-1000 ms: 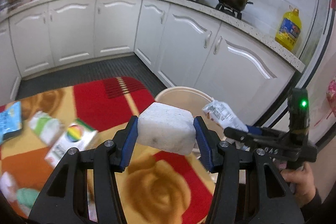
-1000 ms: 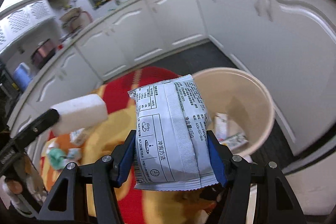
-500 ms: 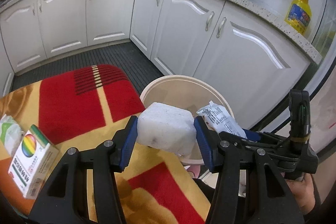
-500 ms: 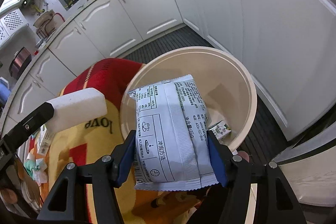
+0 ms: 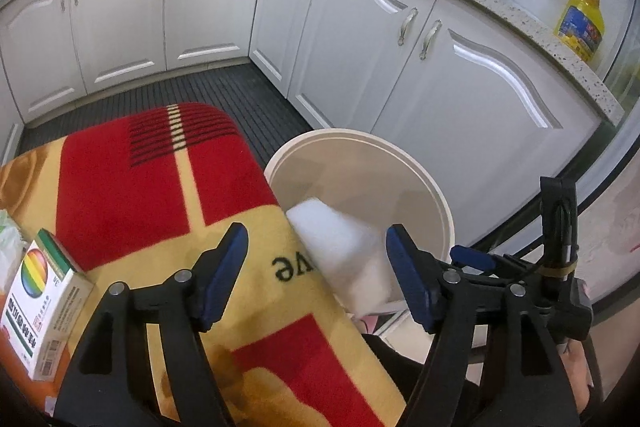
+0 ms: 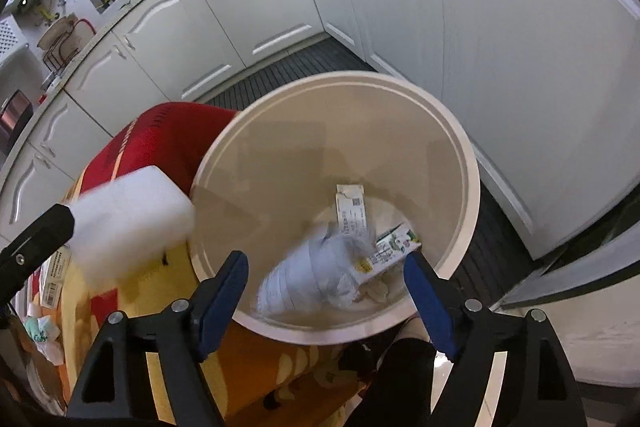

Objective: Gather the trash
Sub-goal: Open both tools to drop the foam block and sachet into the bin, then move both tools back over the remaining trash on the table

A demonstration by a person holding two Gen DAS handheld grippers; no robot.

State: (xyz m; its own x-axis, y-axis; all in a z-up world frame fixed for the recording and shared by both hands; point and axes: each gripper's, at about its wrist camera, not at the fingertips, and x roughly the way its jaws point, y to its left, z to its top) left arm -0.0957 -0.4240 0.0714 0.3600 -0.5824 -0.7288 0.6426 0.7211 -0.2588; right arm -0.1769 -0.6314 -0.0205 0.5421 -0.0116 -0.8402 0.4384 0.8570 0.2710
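Our left gripper (image 5: 316, 263) has its jaws opening, and the white foam block (image 5: 340, 255) between them is already loose: it touches neither blue pad and hangs tilted over the near left lip of the bin, blurred as if dropping. We hold this gripper at the table's far right corner, pointing down over the rim, so that whatever we let go falls into the bin rather than onto the cloth. Our right gripper (image 6: 326, 291) is spreading its jaws too, with nothing pressed between the pads; the white printed packet (image 6: 308, 275) shows blurred below them, inside the cream bin (image 6: 460, 147), near its floor. That gripper sits right above the bin's mouth for the same reason. Counting from left to right: on the red and yellow tablecloth (image 5: 160, 187) we see one small box with a rainbow disc (image 5: 36, 303) at the left edge, with some pale wrappers beyond it that are too cut off to count. Then come one foam block, one bin, and inside the bin one packet, one upright slip of card (image 6: 352, 207) and one small green-printed carton (image 6: 392, 247). Some crumpled scraps lie under them; we cannot count those. We judge the table is not yet cleared.
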